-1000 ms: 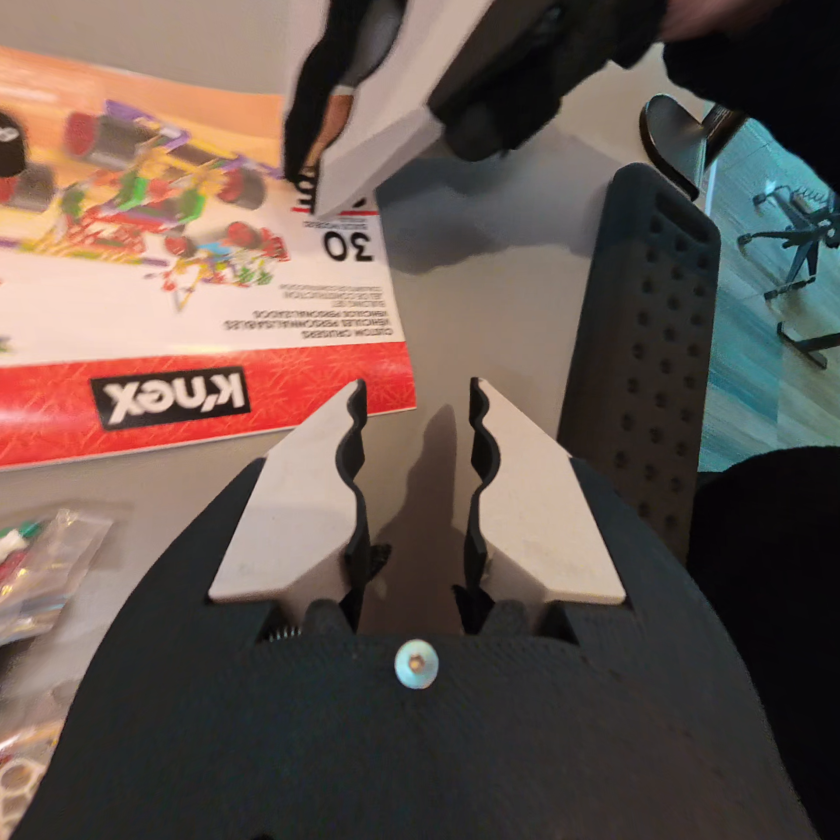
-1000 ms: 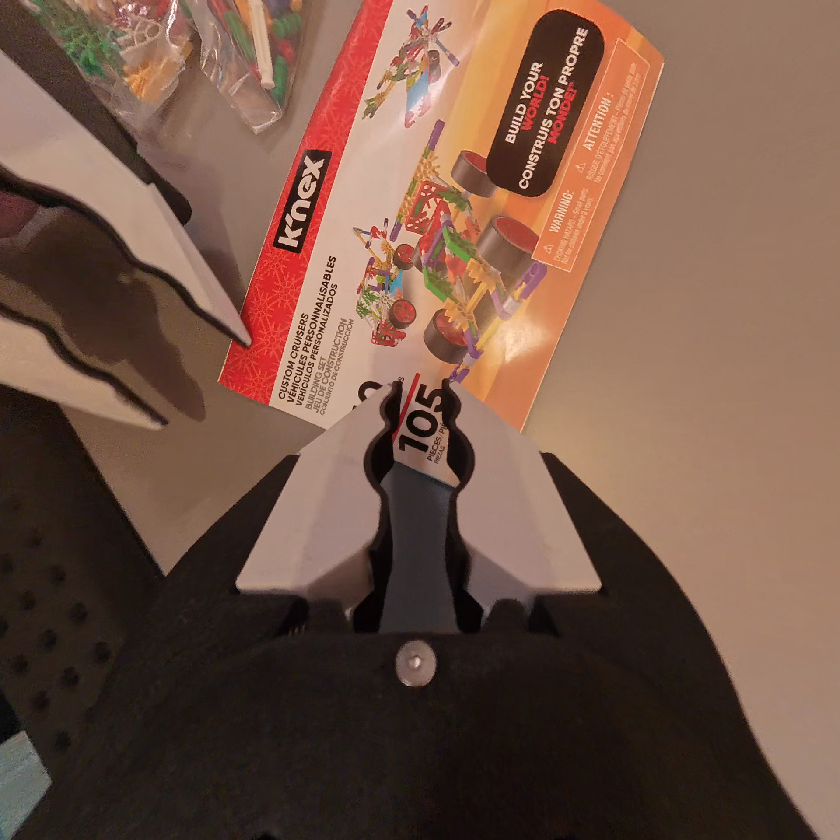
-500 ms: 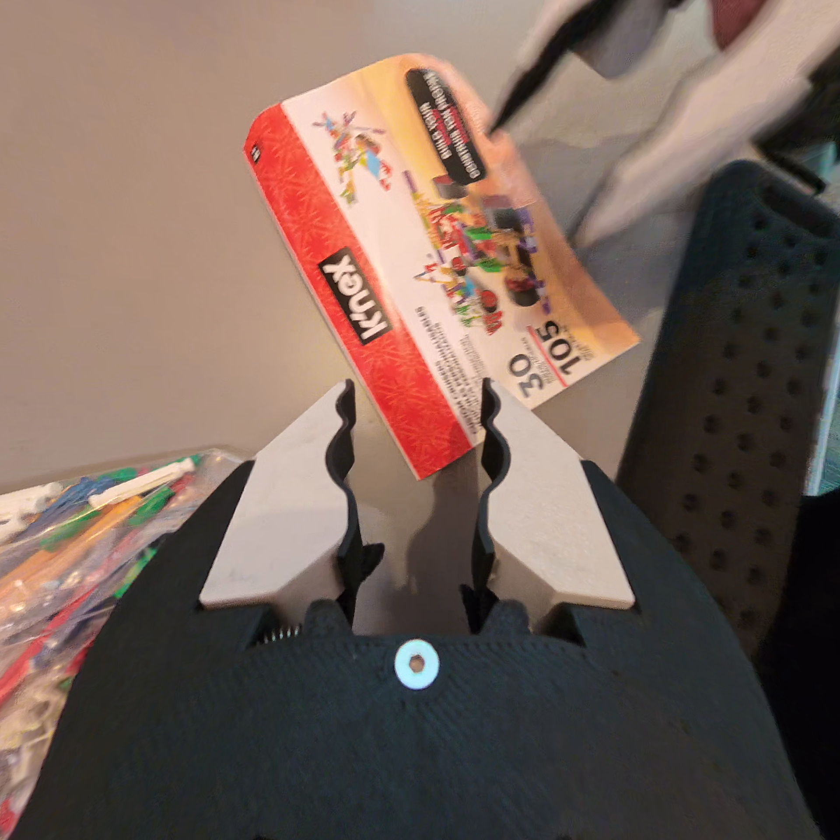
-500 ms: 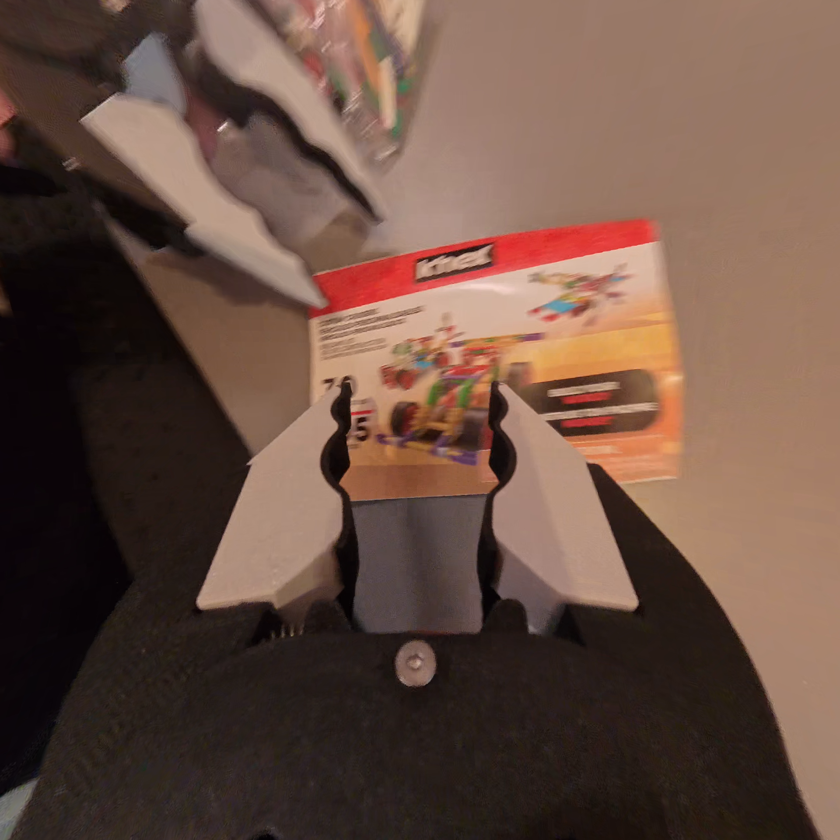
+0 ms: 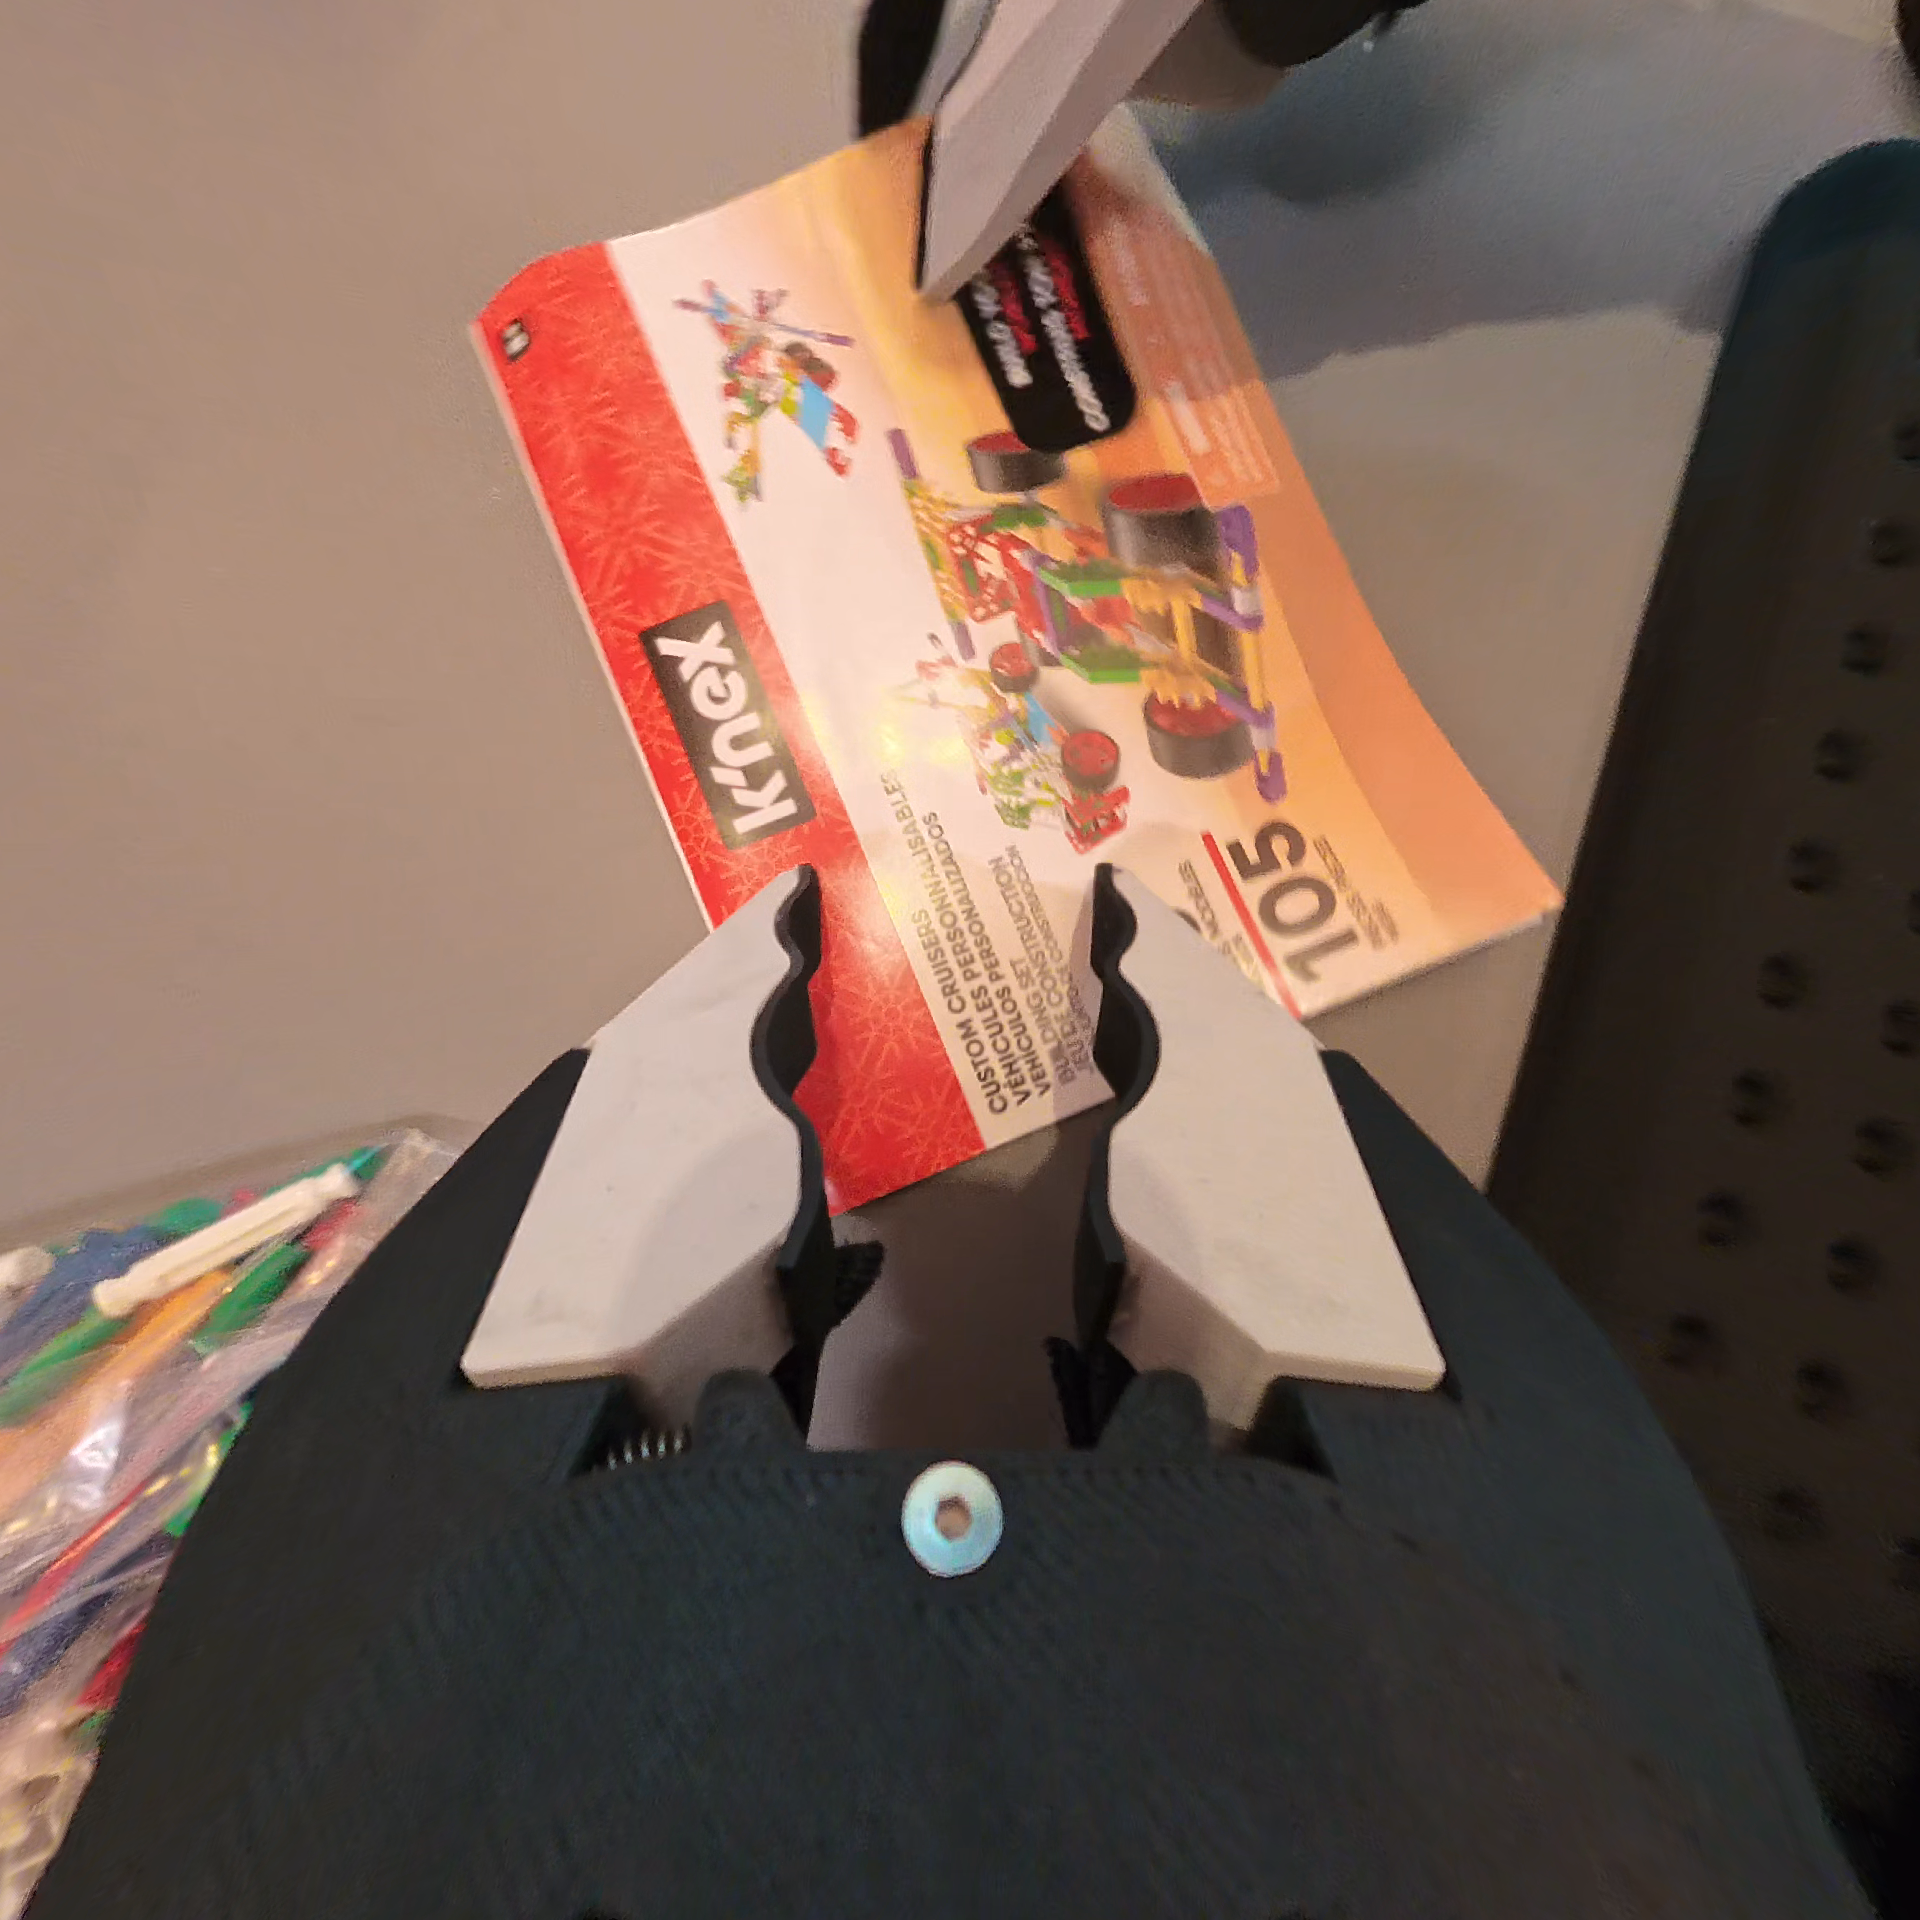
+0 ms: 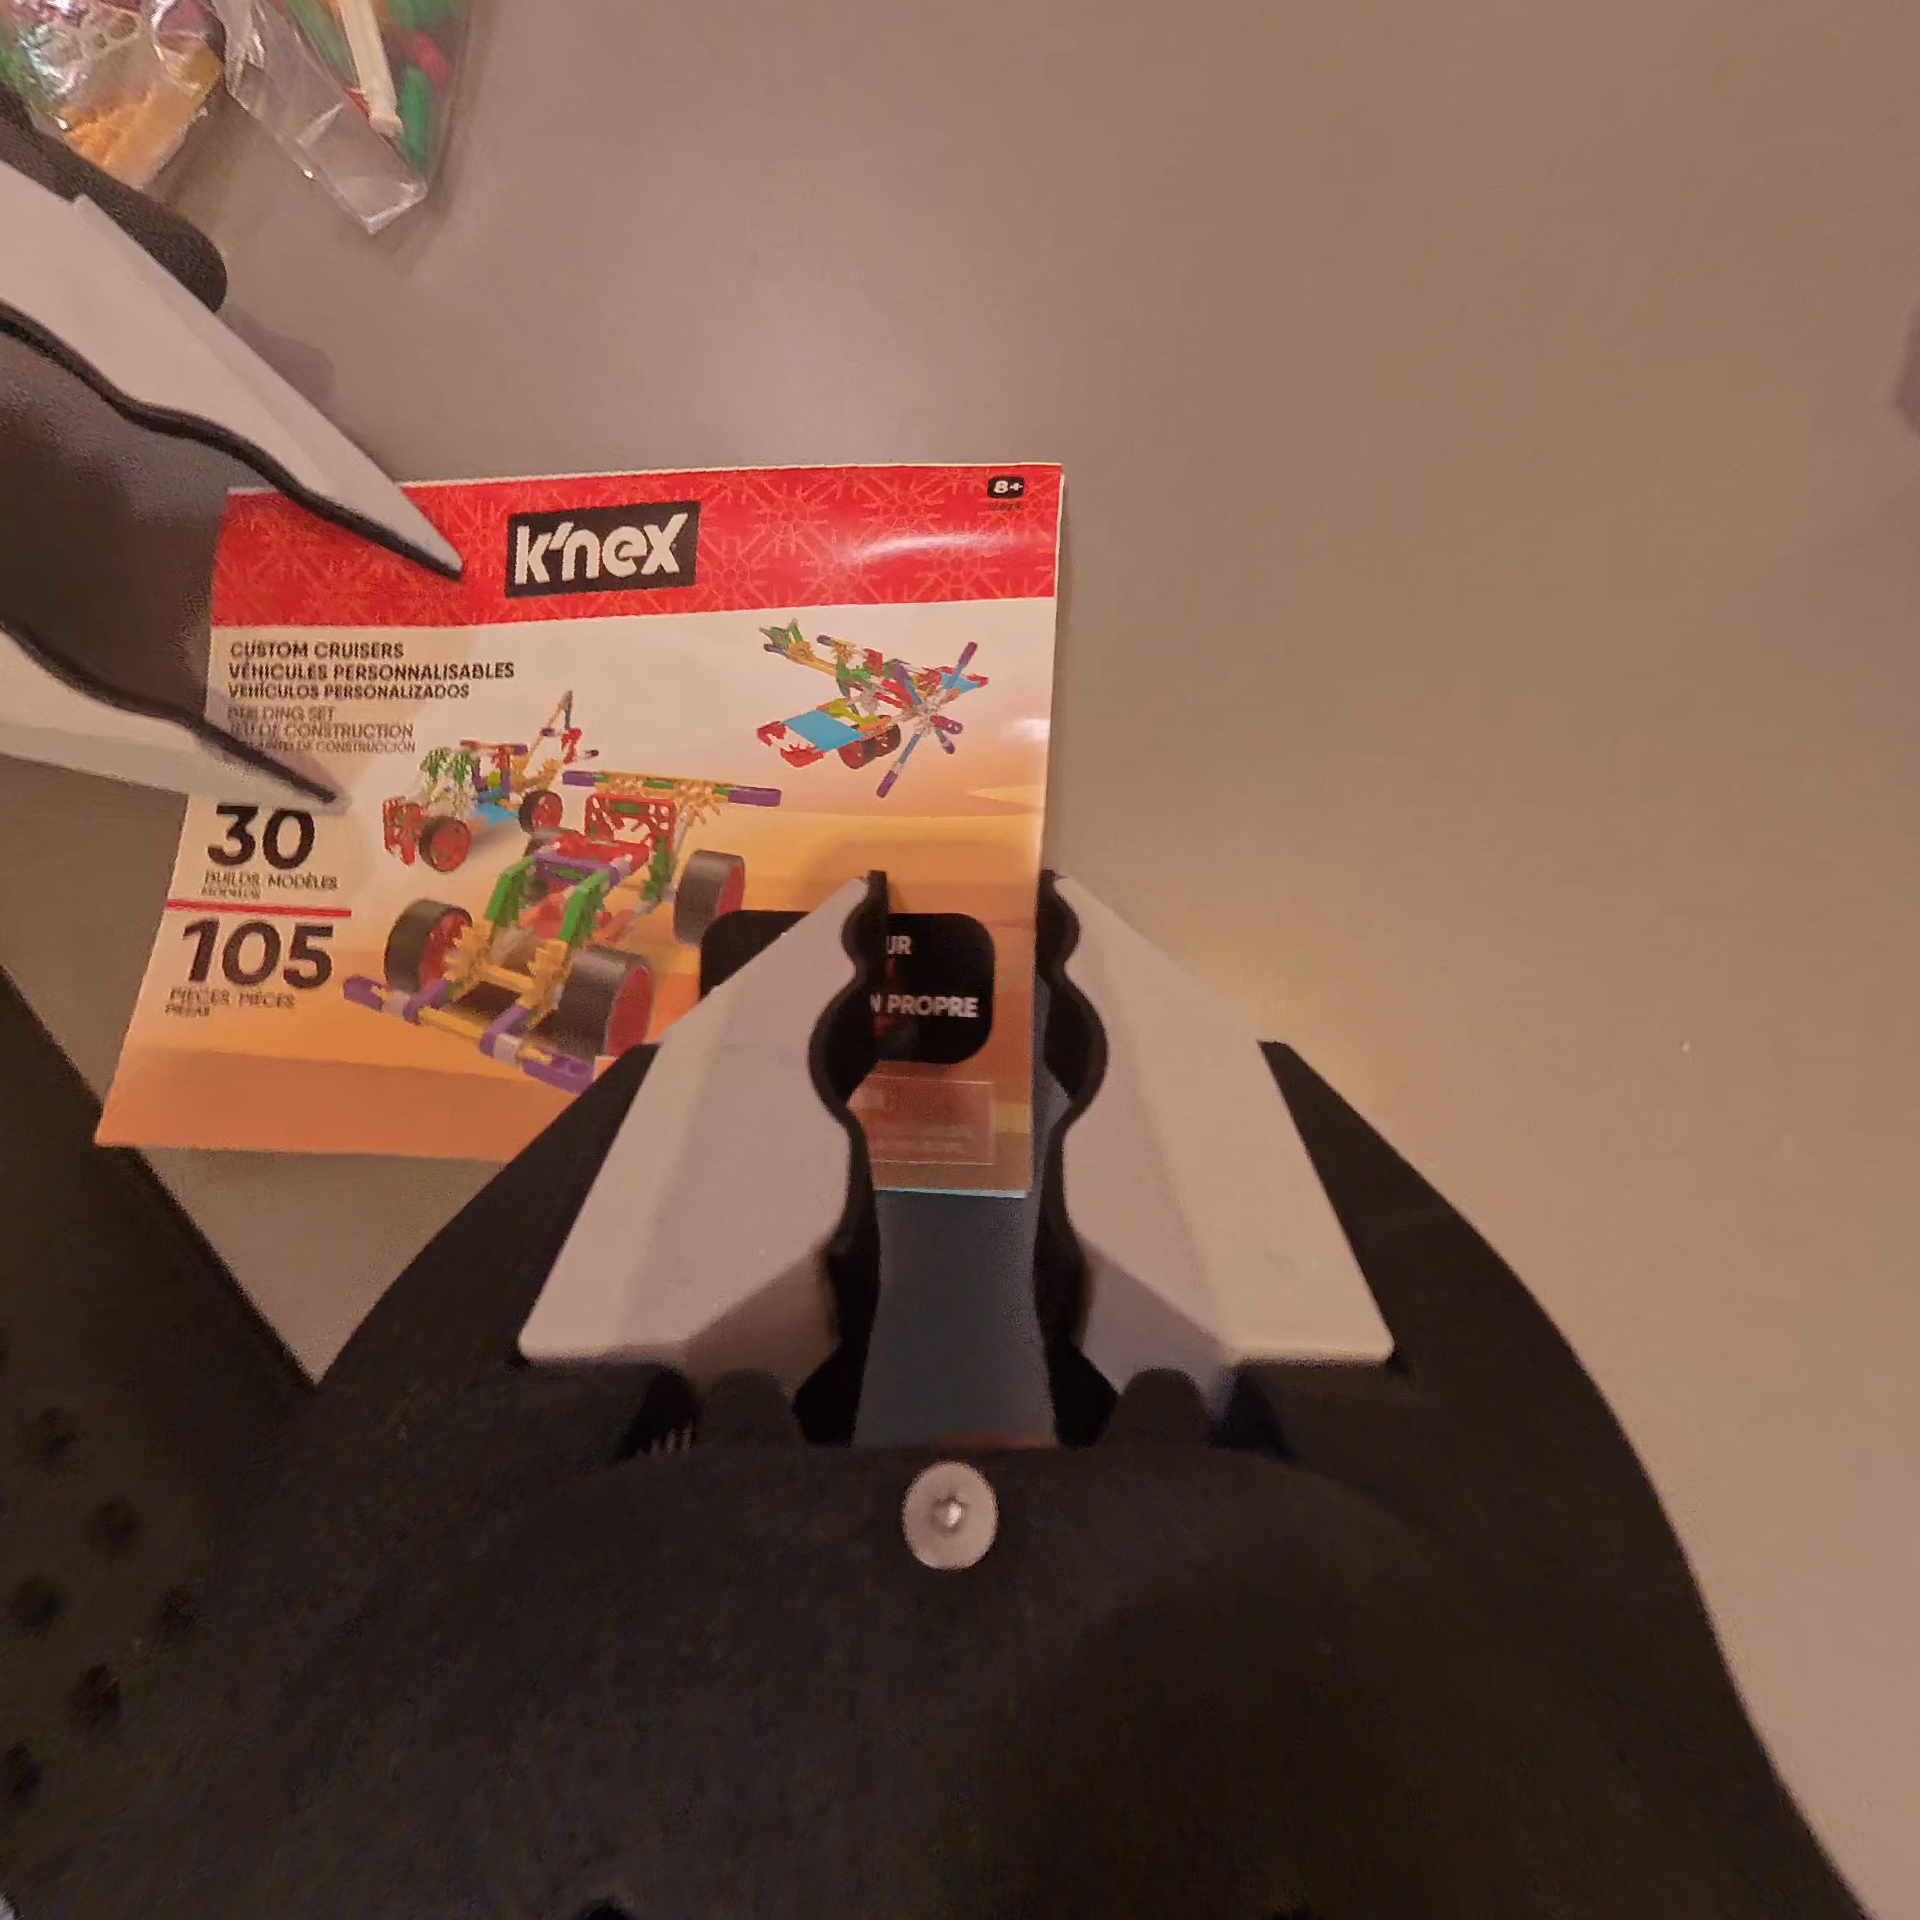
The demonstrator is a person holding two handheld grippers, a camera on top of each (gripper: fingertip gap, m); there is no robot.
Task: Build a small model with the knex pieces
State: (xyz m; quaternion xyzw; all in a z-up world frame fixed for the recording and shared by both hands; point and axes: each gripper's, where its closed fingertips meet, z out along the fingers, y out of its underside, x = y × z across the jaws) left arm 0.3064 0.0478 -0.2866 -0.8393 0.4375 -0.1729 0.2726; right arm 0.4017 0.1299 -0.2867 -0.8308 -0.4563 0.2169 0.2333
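The toy-set booklet [image 6: 623,810] lies flat on the tabletop [image 6: 1455,520], and the right gripper [image 6: 956,894] is the nearer tool — its jaws stand apart, empty, straddling the booklet's right edge at the near corner. The left gripper [image 5: 951,883] hangs over the opposite side, jaws also open and empty, the booklet's long axis slanting away from it. A bag of coloured parts [image 5: 114,1351] sits left of the booklet. Half a second ago the right gripper stood over the booklet's middle; it is now at the edge.

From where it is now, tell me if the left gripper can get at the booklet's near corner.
Probably yes. The left gripper is open, with the booklet lying flat on the grey table right under its tips. Nothing lies between them; the right gripper is over the opposite end.
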